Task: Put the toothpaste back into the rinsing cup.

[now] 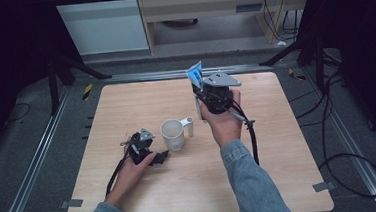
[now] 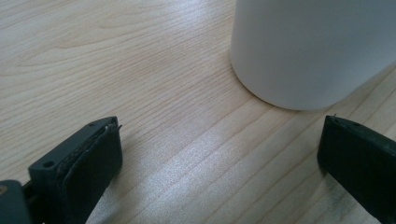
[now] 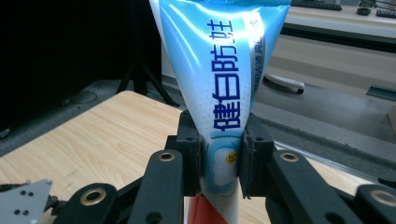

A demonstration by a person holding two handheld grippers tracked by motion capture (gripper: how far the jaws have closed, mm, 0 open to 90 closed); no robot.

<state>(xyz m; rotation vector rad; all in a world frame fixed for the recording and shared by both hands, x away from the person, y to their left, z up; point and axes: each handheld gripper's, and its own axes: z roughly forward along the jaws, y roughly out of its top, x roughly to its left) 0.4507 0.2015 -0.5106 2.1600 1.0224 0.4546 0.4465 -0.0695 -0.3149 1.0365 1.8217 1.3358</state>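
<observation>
A blue and white toothpaste tube stands upright between the pads of my right gripper, which is shut on its lower part. In the high view that gripper is held above the far middle of the wooden table, and the tube's flat blue end sticks up. A white mug stands near the table's middle, its handle to the right. My left gripper rests low just left of and in front of the mug. Its jaws are wide apart with nothing between them, and the mug wall lies just beyond them.
Metal rails run along both sides of the table. Black cables loop on the floor to the right. Black stand legs and light furniture stand behind the far edge.
</observation>
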